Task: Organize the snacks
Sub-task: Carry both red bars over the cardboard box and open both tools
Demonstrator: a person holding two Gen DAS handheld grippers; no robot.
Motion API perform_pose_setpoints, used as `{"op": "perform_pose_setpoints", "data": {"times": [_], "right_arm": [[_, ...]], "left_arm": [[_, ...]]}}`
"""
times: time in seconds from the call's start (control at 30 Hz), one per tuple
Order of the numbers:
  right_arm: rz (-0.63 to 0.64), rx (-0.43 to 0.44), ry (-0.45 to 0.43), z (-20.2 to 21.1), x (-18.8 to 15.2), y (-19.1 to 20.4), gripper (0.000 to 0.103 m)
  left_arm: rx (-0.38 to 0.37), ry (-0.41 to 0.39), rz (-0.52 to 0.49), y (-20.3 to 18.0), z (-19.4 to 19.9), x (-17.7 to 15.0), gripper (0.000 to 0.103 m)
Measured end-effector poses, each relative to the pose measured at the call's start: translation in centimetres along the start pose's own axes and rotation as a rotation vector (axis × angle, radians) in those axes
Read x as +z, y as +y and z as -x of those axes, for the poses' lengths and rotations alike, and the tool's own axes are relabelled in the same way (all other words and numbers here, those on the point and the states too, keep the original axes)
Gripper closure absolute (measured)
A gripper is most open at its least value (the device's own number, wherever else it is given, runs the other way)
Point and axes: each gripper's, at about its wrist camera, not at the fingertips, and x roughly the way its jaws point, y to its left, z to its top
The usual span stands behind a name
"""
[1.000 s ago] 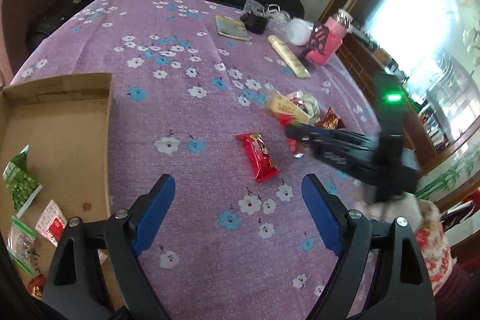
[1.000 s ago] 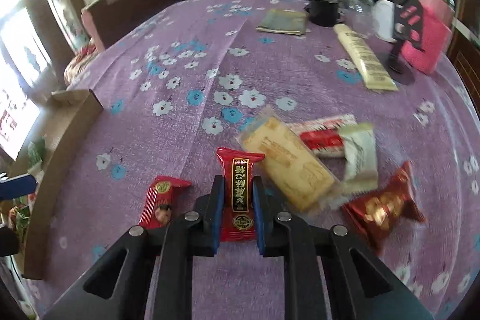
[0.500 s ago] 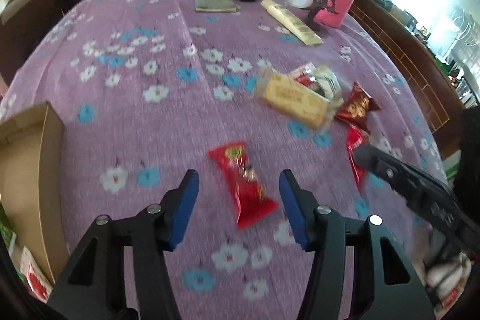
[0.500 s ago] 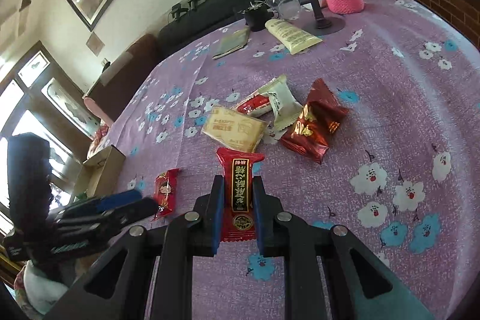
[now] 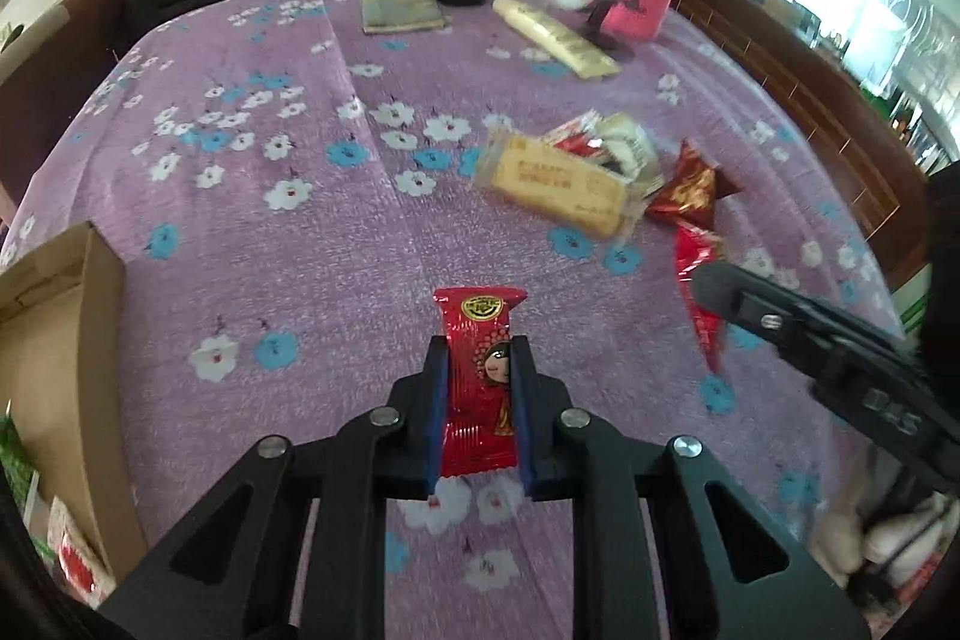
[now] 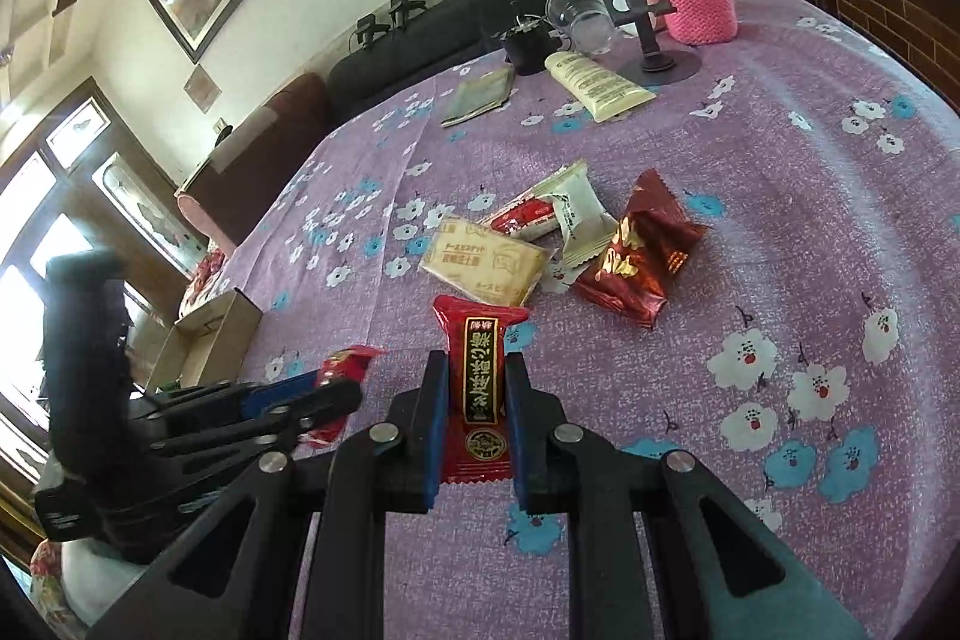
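The left tool [image 5: 478, 370] has just closed on the red face-printed snack packet [image 5: 478, 388] lying on the purple flowered desk [image 5: 312, 244], where earlier its jaws stood wide around it; the right tool [image 6: 477, 388] stays clamped on the red black-labelled candy packet [image 6: 480, 388]. Both look ready for the open brown cardboard box [image 5: 54, 340] at left; the pale biscuit pack [image 5: 558, 184] and dark red foil pouch [image 5: 690, 190] remain loose, nothing blocking.

Left hand-held gripper [image 5: 478, 358] tips steeply down toward the bench, its jaws having just been closing, and now the blue pads [image 5: 436, 412] pinch a red snack packet [image 5: 478, 388] from both sides. Right hand-held gripper [image 6: 477, 376] slants down more gently, jaws clamped tight on a red packet with a black label [image 6: 478, 388]. The two grippers sit close, side by side.
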Motion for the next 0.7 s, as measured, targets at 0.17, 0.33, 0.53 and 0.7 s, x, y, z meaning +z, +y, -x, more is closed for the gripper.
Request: {"op": "perform_pose_setpoints", "data": {"times": [0.17,0.33,0.53,0.7], "right_arm": [[0.019,-0.006,-0.012,0.2,-0.2,0.4,0.087],[0.050,-0.016,-0.003,0.2,-0.4,2.0,0.087],[0.101,0.073,0.017,1.5,-1.0,8.0,0.087],[0.178,0.192,0.078,0.4,-2.0,15.4,0.087]], "left_arm": [[-0.012,-0.070,0.063,1.2,4.7,-1.2,0.083],[0.013,-0.162,0.165,5.1,10.5,-3.4,0.083],[0.139,-0.249,0.253,11.3,16.5,-7.5,0.082],[0.255,-0.251,0.341,17.0,17.8,-11.2,0.082]]}}
